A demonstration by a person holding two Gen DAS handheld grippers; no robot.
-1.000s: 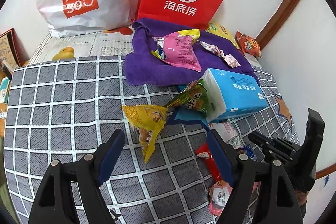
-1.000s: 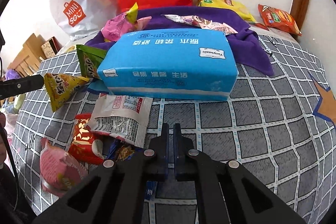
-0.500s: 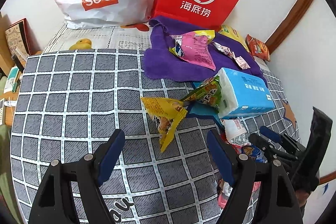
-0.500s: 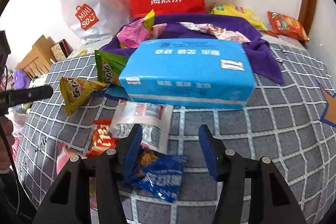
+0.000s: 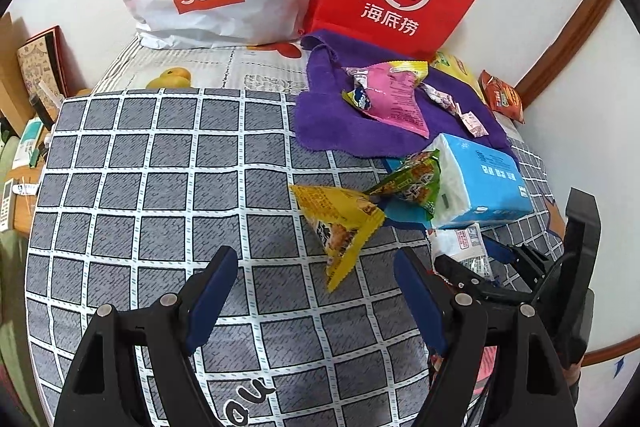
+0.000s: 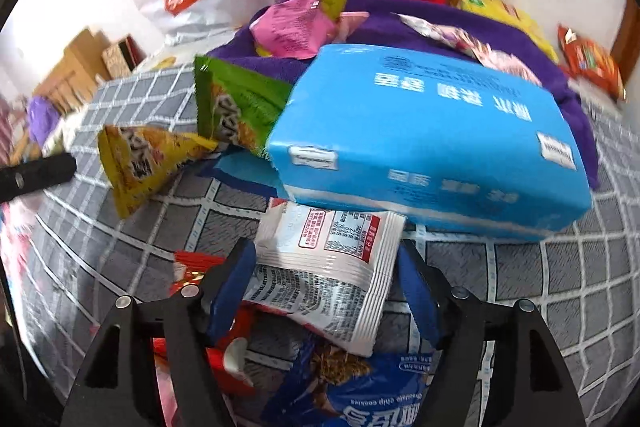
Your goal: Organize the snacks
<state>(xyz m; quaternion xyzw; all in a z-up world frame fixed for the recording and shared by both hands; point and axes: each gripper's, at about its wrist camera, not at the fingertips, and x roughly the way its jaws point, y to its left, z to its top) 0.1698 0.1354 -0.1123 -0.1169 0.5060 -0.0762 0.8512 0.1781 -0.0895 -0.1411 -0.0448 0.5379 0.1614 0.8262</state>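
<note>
Advancing with jaws spread, right gripper point(image 6: 324, 283) straddles a crinkly white sachet point(image 6: 332, 267); left gripper point(image 5: 316, 291) gapes empty.

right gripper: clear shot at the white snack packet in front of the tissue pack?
Probably yes. The right gripper is open, its fingers either side of the white snack packet, nothing lying on top. One far corner tucks under the blue tissue pack, which might drag slightly.
</note>
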